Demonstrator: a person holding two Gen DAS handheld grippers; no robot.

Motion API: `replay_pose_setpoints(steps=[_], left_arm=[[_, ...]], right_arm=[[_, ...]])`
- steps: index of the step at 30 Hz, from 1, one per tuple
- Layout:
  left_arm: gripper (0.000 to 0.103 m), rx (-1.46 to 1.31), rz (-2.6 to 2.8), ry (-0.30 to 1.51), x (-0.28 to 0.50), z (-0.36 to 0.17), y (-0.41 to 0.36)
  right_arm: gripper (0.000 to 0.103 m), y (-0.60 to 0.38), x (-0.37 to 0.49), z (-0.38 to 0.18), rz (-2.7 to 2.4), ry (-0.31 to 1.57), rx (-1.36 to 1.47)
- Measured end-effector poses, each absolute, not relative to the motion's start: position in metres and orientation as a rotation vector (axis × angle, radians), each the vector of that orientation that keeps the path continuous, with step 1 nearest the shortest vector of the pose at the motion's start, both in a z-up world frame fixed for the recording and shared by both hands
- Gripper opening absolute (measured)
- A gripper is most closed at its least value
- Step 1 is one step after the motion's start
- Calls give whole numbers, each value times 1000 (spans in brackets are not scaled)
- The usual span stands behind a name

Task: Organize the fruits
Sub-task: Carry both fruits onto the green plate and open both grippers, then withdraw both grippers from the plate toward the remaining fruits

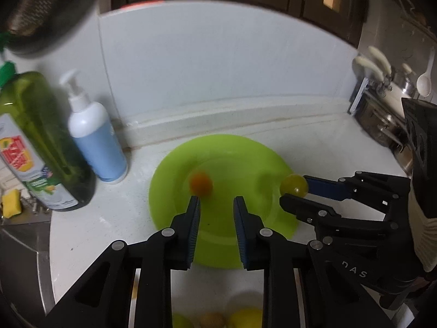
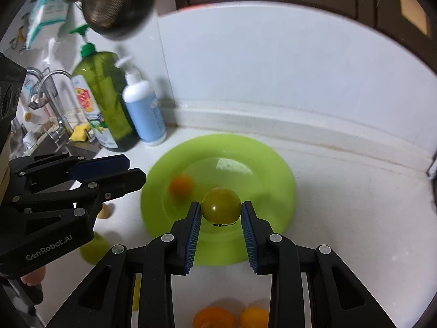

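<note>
1. Fruits are partly sorted, by my reading: one small round orange fruit (image 1: 201, 182) already lies on the flat lime-green plastic plate (image 1: 174, 175), left of its middle, and a small round green fruit (image 2: 221, 203) is held above the plate's near half, not yet set down.
2. Right tongs (image 2: 221, 207) pinch that green fruit between their blue ribbed pads (image 2: 193, 229); the left wrist view shows it at the fingertips over the plate's right rim.
3. Left tongs (image 1: 217, 201) carry nothing. Their pads stand pressed in as far as they go, with only the plate visible through the gap, and the tips hover just this side of the orange fruit.
4. More fruit waits on the white worktop (image 2: 355, 218) nearer the cameras: two orange ones (image 2: 214, 318) at the right view's bottom edge, yellowish and brownish ones (image 1: 213, 320) at the left view's bottom edge, and a blurred green one (image 2: 94, 248) left of the plate.
5. Plate contents: the one orange fruit only; the rest is bare.
6. A green dish-soap bottle (image 1: 46, 142) and a white-and-blue pump bottle (image 1: 95, 136) stand behind the plate to its left.
</note>
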State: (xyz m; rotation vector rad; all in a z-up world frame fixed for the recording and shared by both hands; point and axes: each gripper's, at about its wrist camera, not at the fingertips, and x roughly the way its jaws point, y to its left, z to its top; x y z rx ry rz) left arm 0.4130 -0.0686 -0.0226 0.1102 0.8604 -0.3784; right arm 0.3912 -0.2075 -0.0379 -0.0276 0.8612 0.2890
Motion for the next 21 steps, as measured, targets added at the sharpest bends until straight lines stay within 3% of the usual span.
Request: replay_pose_setpoints(steps=[9, 11, 15, 21], left_arm=[[25, 127, -362, 903, 432, -38, -67], [30, 118, -359, 912, 434, -41, -65], [41, 100, -347, 914, 434, -41, -63], [50, 89, -335, 901, 426, -38, -59]], right_arm=[[31, -206, 416, -59, 281, 918, -47], [32, -205, 420, -60, 278, 919, -43], [47, -204, 419, -58, 255, 904, -50], [47, -206, 408, -53, 248, 889, -54]])
